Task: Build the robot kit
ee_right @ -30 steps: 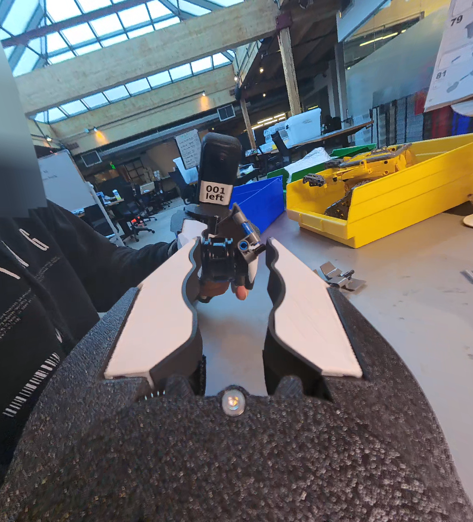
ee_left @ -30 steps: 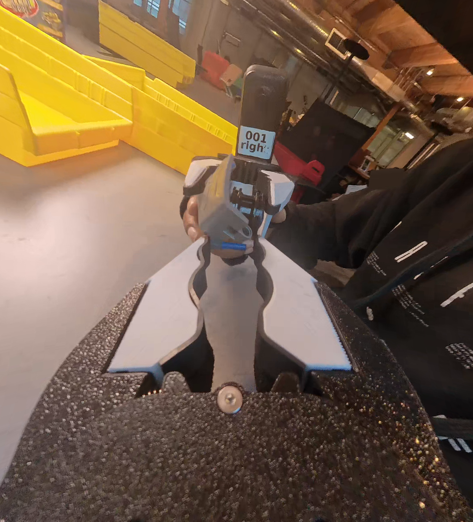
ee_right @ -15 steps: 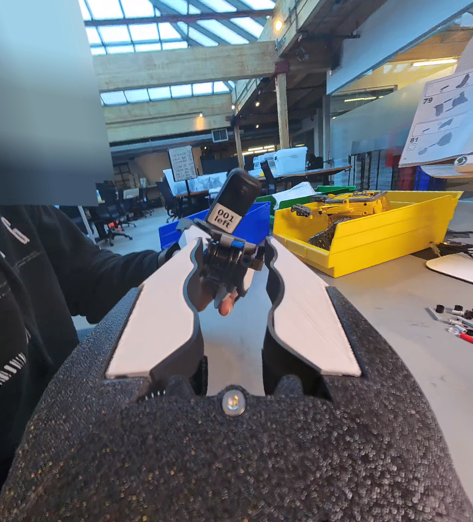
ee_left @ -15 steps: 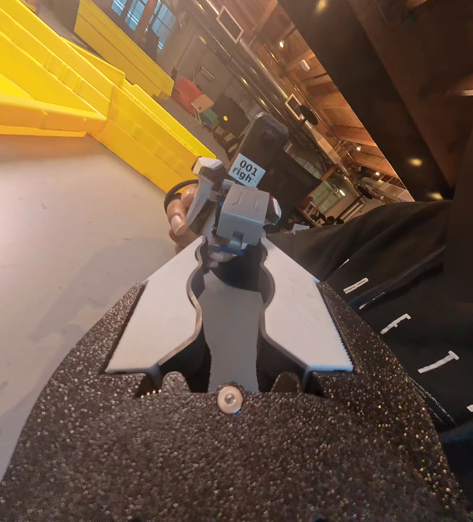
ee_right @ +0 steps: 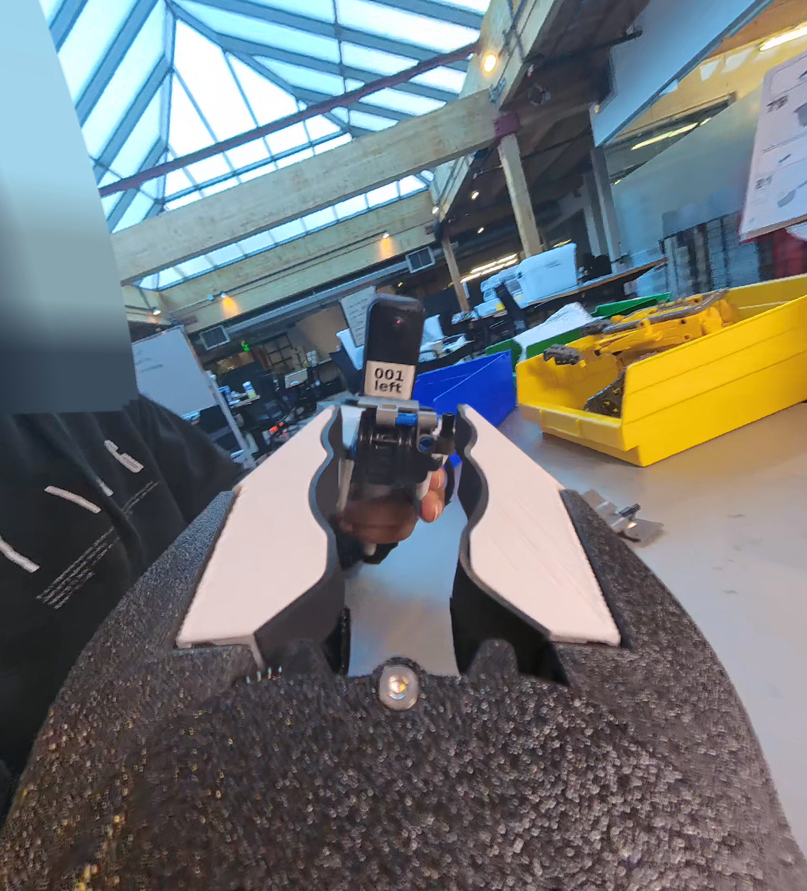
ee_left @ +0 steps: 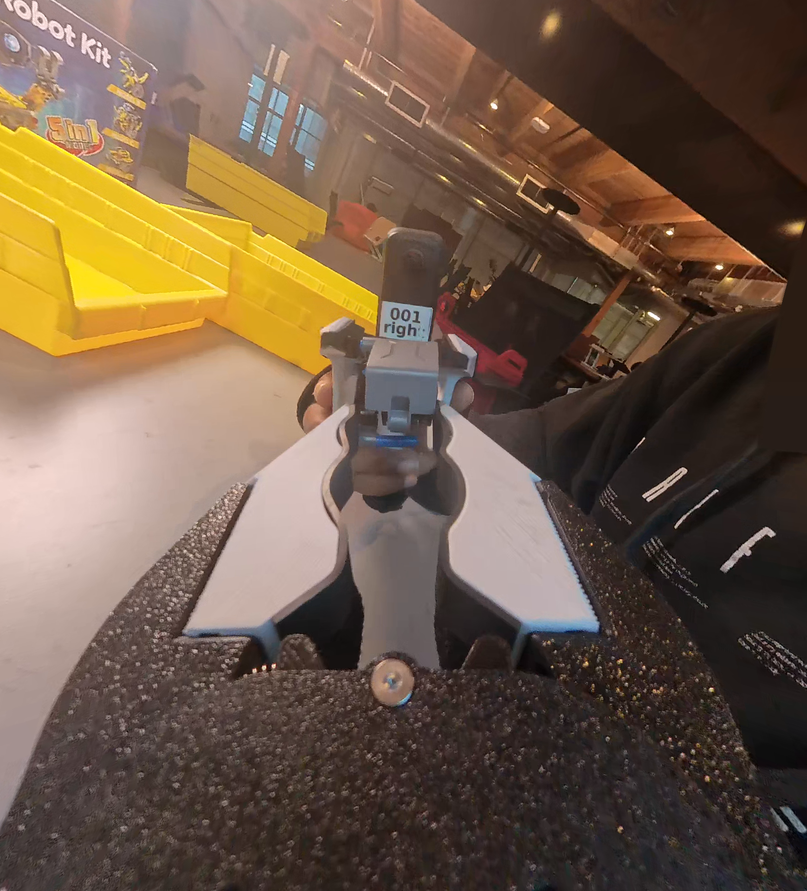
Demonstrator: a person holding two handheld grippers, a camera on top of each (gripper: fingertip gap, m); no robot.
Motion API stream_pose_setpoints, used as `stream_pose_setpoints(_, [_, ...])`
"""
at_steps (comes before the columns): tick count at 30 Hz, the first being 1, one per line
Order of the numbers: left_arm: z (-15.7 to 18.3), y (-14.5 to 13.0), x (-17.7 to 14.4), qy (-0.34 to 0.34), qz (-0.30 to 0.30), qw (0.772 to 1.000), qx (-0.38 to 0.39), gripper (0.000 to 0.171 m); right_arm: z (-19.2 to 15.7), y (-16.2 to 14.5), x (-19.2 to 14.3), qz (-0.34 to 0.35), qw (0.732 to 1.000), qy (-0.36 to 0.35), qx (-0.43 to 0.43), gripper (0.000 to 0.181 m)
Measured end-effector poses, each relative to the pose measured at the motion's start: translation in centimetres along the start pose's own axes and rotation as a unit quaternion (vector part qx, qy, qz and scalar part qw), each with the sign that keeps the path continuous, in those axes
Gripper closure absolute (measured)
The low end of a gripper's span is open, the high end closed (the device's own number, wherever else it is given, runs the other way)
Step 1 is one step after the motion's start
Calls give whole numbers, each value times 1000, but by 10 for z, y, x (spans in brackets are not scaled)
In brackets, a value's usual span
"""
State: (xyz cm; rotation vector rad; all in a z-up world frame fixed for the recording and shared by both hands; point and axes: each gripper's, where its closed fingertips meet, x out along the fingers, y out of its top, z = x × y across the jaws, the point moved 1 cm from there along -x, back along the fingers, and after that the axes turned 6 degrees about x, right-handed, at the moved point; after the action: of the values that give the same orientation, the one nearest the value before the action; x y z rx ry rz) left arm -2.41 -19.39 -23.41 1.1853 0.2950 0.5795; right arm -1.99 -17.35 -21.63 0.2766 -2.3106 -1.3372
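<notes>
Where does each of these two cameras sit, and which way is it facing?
Left wrist view: on the left gripper, looking along its fingers at the brick assembly, the right gripper beyond and yellow bins; a dark sleeve shows.
Right wrist view: on the right gripper, facing back at the left gripper and a yellow parts bin; the person's dark top shows.
Shared: the assembly, between both grippers, which face each other.
</notes>
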Motion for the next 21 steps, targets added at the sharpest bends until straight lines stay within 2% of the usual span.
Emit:
stream_pose_setpoints(3, [2, -2, -2, -6, -23, 1000, 16, 143, -3, -9, -3, -52, 998, 20, 3, 128])
stream_pose_setpoints(6, [4, -9, -1, -15, -50, 998, 23, 143, -2, -18, -4, -90, 996, 14, -8, 138])
stream_pose_setpoints(9, [4, -11, -1, -17, -57, 998, 21, 142, -1, -22, -5, -103, 995, 14, -9, 138])
stream_pose_setpoints(12, [4, -9, 0, -14, -49, 999, 17, 142, -1, -20, -5, -89, 996, 13, -6, 139])
stream_pose_setpoints(14, [5, -3, -1, -13, -37, 999, 30, 141, -2, -13, -5, -55, 998, 26, 28, 139])
stream_pose_setpoints(18, [-2, 5, -9, 42, -39, 991, 119, 135, 9, 2, -10, 15, 991, 40, 130, 140])
stream_pose_setpoints(21, [-8, 12, -13, 88, -34, 980, 176, 135, 16, 4, -12, 36, 981, 45, 185, 140])
